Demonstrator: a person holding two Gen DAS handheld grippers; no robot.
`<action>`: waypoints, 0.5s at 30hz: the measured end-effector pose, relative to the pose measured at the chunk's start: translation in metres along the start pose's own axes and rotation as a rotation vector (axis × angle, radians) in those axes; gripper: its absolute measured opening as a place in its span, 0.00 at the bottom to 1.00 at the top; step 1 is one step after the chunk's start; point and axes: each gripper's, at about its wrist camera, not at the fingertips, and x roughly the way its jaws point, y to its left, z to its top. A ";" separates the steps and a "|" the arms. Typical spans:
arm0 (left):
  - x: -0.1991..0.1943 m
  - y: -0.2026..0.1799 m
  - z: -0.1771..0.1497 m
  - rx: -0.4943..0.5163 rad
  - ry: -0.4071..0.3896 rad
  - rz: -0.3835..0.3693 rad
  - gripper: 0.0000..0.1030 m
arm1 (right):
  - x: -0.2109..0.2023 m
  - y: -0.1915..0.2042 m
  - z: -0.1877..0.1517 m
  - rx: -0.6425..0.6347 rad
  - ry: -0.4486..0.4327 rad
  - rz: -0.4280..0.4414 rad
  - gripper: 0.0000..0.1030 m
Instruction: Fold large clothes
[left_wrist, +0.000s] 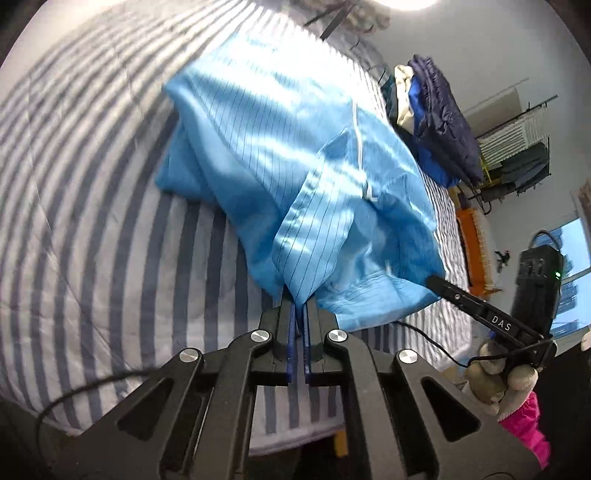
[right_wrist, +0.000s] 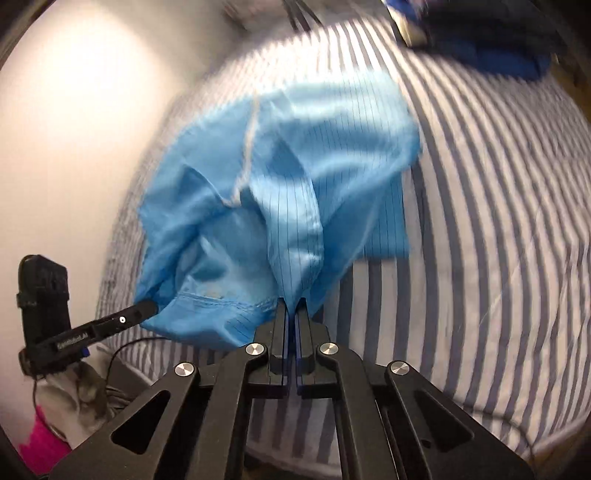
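A light blue pinstriped garment (left_wrist: 288, 155) lies bunched on the striped bed (left_wrist: 92, 206), its near hem lifted. My left gripper (left_wrist: 298, 301) is shut on a fold of that hem. The right gripper (left_wrist: 436, 282) shows at the right of the left wrist view, clamped on another corner of the hem. In the right wrist view the same blue garment (right_wrist: 280, 177) hangs from my right gripper (right_wrist: 291, 302), which is shut on its edge. The left gripper (right_wrist: 147, 308) enters from the lower left there, pinching the hem's other corner.
A pile of dark blue and white clothes (left_wrist: 432, 122) sits at the bed's far right corner. A drying rack (left_wrist: 517, 147) and orange box (left_wrist: 472, 240) stand beyond the bed. A white wall (right_wrist: 74, 147) borders the bed's left side. Gloved hand and pink sleeve (left_wrist: 517, 417) hold the right gripper.
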 end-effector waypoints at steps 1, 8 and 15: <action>0.002 -0.003 0.000 0.015 -0.005 0.012 0.01 | 0.001 0.000 -0.001 -0.013 -0.016 -0.012 0.01; 0.016 -0.002 -0.009 0.058 0.039 0.016 0.01 | -0.016 -0.015 -0.020 0.054 0.019 0.017 0.02; -0.013 -0.010 -0.009 0.109 0.052 0.014 0.17 | -0.052 -0.013 -0.013 -0.014 -0.049 -0.006 0.04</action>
